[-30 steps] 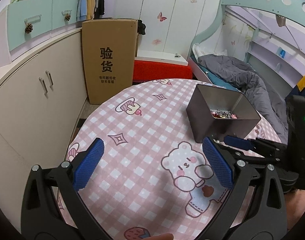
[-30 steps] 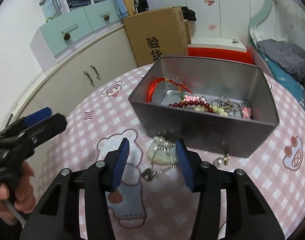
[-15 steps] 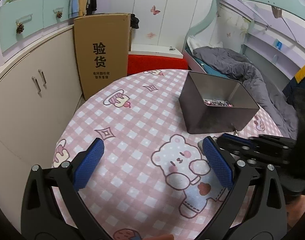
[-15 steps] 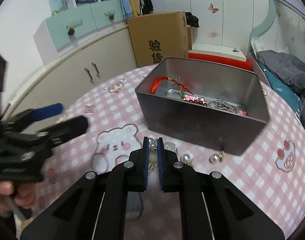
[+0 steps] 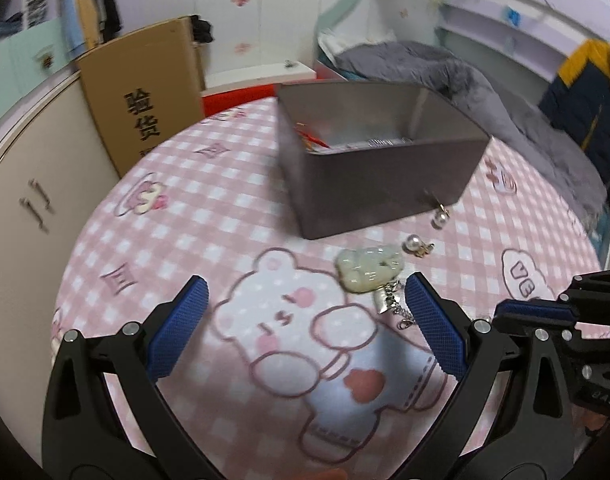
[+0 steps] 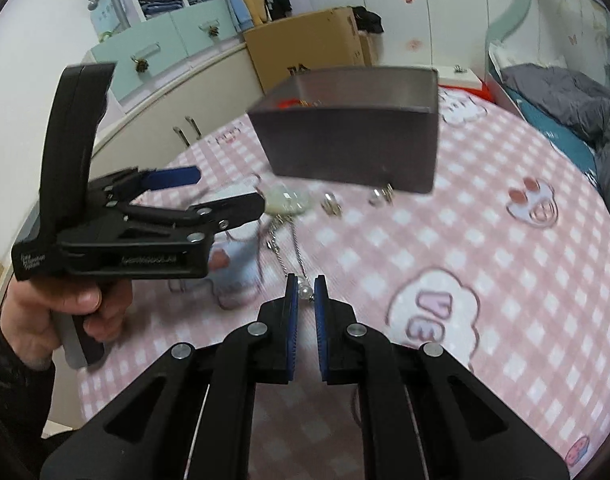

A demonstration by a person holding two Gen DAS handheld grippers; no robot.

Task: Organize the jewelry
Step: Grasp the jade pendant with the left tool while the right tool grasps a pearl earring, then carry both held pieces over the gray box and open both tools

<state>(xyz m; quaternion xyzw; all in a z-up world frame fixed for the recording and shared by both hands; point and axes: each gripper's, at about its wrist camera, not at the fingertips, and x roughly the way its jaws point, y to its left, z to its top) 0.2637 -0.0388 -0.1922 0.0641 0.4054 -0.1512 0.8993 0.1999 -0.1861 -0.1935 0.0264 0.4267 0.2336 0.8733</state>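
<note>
The round desk (image 5: 233,216) fills most of both views. It has a pink checked cloth with a white bear drawn on it. A brown cardboard box (image 5: 141,92) stands behind the desk, in the upper left of the left wrist view.

A dark metal box (image 5: 377,184) sits on the desk, in the upper middle of both views. Some jewelry lies inside it, a red cord and something shiny.

The left gripper (image 5: 305,320) takes up the bottom of its own view. Its two blue pads are spread far apart and nothing is between them. In the right wrist view a hand (image 6: 61,312) at the left edge holds it.

The right gripper (image 6: 304,292) is at the bottom middle of its view. It is pinched tight on the bead end of a necklace (image 6: 287,236). The thin silver chain runs up the picture from the pads to a pale green pendant (image 5: 369,272). The pendant lies flat on the desk just in front of the metal box. In the left wrist view it is just above the left gripper's right pad.

Two small pearl earrings (image 5: 415,245) lie on the desk to the right of the pendant, close to the box.
</note>
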